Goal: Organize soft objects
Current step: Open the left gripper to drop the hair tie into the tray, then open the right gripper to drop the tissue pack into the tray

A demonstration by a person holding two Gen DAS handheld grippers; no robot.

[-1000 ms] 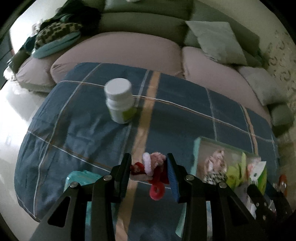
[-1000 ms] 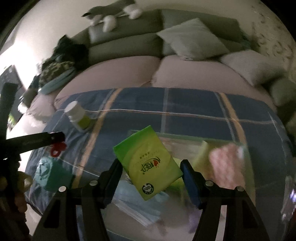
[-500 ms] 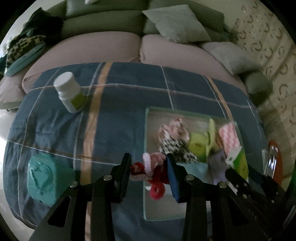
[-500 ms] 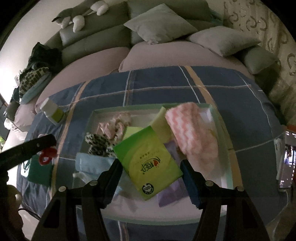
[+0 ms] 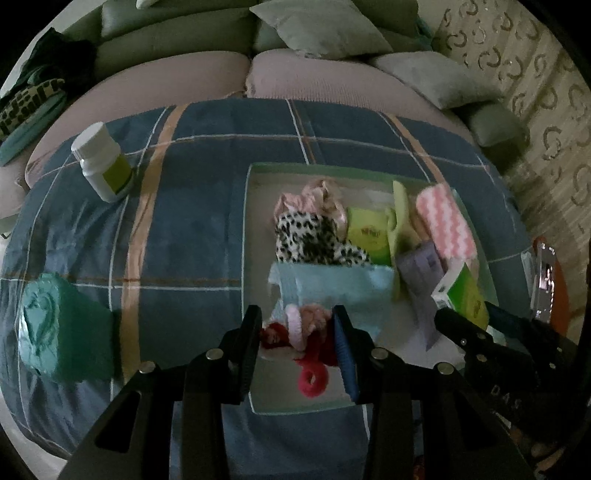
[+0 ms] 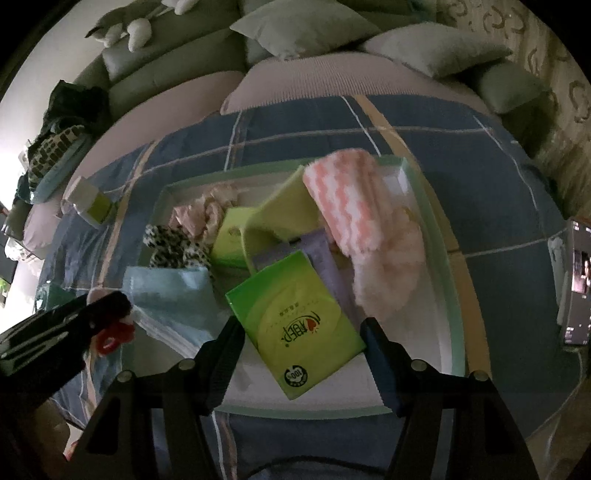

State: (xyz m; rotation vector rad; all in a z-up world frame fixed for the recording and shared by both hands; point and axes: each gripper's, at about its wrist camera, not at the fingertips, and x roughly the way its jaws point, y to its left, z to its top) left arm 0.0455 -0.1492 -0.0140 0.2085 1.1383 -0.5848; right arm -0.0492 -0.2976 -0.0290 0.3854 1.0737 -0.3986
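Observation:
My left gripper (image 5: 297, 338) is shut on a bundle of red and pink hair ties (image 5: 306, 332) and holds it over the near left part of a pale green tray (image 5: 255, 229). My right gripper (image 6: 301, 332) is shut on a green tissue pack (image 6: 295, 317) above the tray's (image 6: 454, 295) near side. The tray holds a leopard-print cloth (image 5: 314, 240), a pink scrunchie (image 5: 317, 195), a light blue cloth (image 5: 336, 284), a pink-and-white towel (image 6: 354, 199), a second green pack (image 6: 231, 236) and a purple packet (image 5: 421, 266).
A white bottle with a green label (image 5: 103, 166) stands at the far left of the blue plaid cloth (image 5: 184, 229). A teal block (image 5: 55, 332) lies at the near left. A sofa with cushions (image 6: 303, 26) runs behind. A phone (image 6: 576, 288) stands at the right.
Both grippers have moved closer over the tray with their loads. The left gripper swung right from the bottle side, and its hair ties now hang over the tray's near left corner.

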